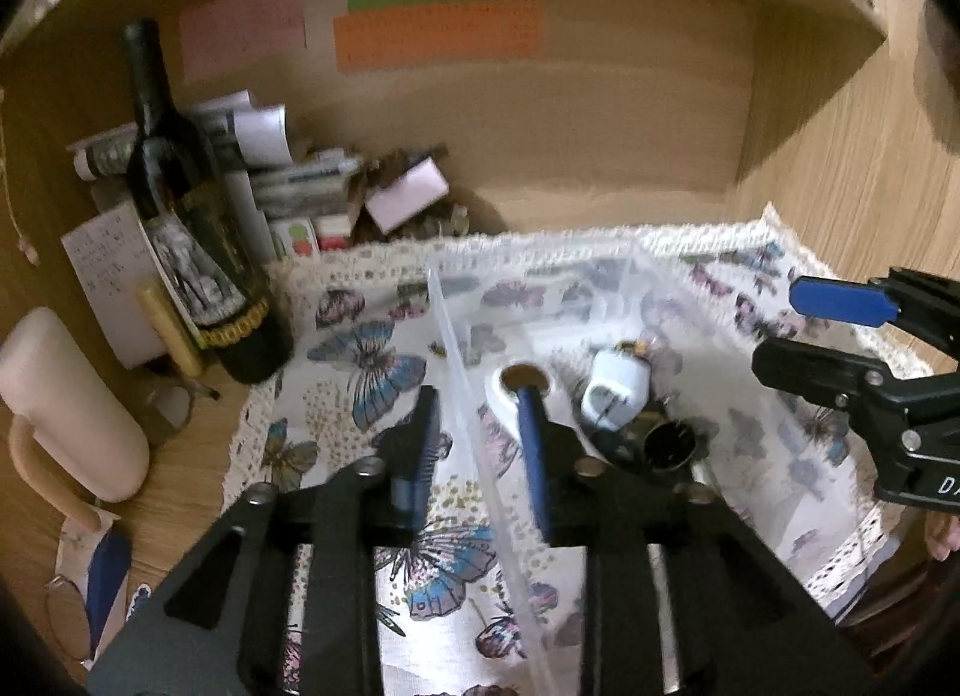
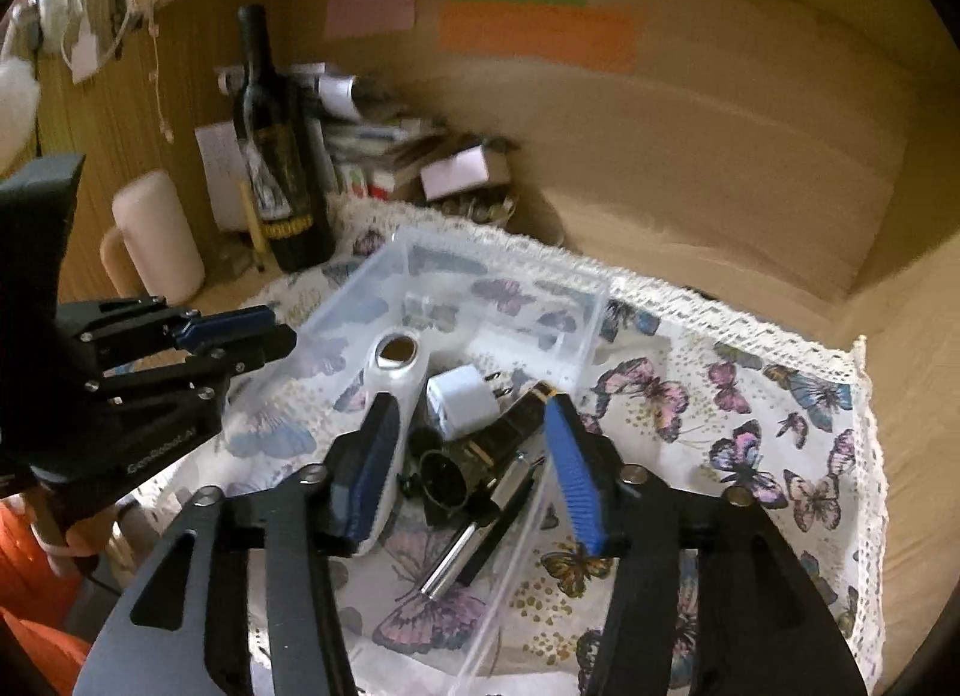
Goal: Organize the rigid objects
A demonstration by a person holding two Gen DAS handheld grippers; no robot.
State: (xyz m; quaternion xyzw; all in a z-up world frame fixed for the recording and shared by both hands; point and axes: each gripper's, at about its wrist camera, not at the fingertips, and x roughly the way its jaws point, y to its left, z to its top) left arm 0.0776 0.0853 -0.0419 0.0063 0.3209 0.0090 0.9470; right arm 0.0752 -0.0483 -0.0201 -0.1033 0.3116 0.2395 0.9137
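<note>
A clear plastic box (image 2: 576, 306) stands on the butterfly cloth (image 2: 750, 414). Inside lie a white tape roll (image 2: 396, 360), a white charger plug (image 2: 465, 399), a black cylinder (image 2: 447, 477), and a black-and-silver pen (image 2: 480, 528). My right gripper (image 2: 474, 474) is open above these items, fingers either side of the cylinder and pen. My left gripper (image 1: 480, 444) is open, its fingers straddling the box's left wall (image 1: 462, 396), one finger by the tape roll (image 1: 522, 384). The charger (image 1: 618, 390) and cylinder (image 1: 666, 444) show there too. The right gripper (image 1: 840, 336) shows at the right edge of the left view.
A dark wine bottle (image 1: 198, 228) stands at the cloth's back left, beside a white mug (image 1: 66, 408), papers and small boxes (image 1: 408, 198). Wooden shelf walls close the back and right. Coloured paper notes (image 1: 438, 33) hang on the back wall.
</note>
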